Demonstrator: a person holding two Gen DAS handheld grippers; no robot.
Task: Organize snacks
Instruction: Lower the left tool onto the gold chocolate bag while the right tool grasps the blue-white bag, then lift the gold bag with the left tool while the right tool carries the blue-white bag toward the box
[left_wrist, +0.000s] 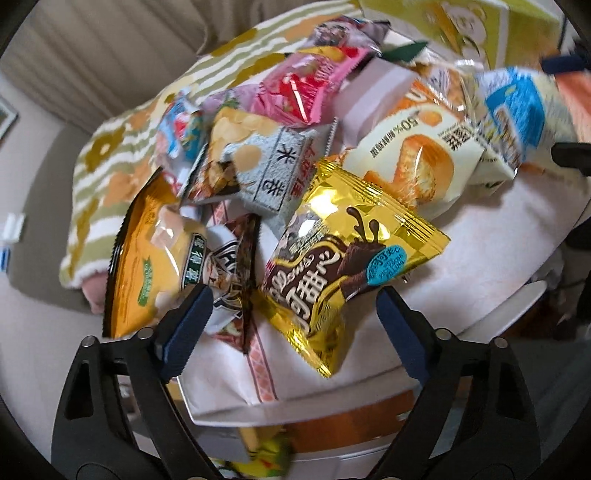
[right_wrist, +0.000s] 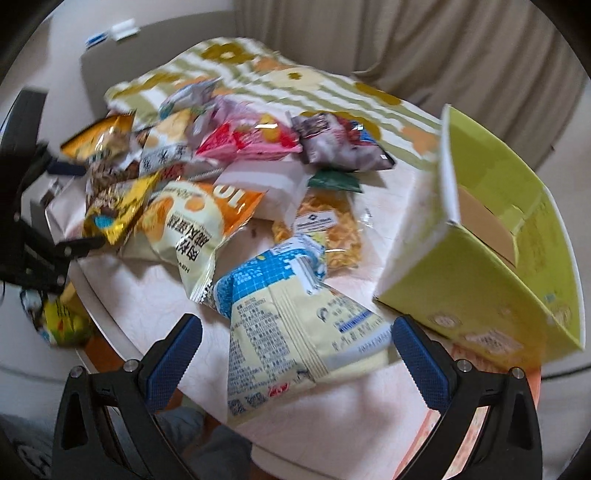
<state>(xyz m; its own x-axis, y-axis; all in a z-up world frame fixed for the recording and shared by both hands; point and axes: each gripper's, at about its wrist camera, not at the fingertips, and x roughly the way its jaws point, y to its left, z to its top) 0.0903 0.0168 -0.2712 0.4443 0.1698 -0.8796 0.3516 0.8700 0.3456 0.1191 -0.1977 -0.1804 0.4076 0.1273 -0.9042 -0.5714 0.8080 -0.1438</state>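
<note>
Snack pile on cloth-covered table, both grippers spread above it.

The left gripper (left_wrist: 291, 314) is seen spread, nothing pinched; the gold chocolate packet (left_wrist: 351, 254) lies between its fingers, untouched. The right gripper (right_wrist: 295, 347) is spread too, empty; the blue-and-cream packet (right_wrist: 291, 321) lies between its fingers. The green box (right_wrist: 509, 258) is set just right of that packet, open.
</note>
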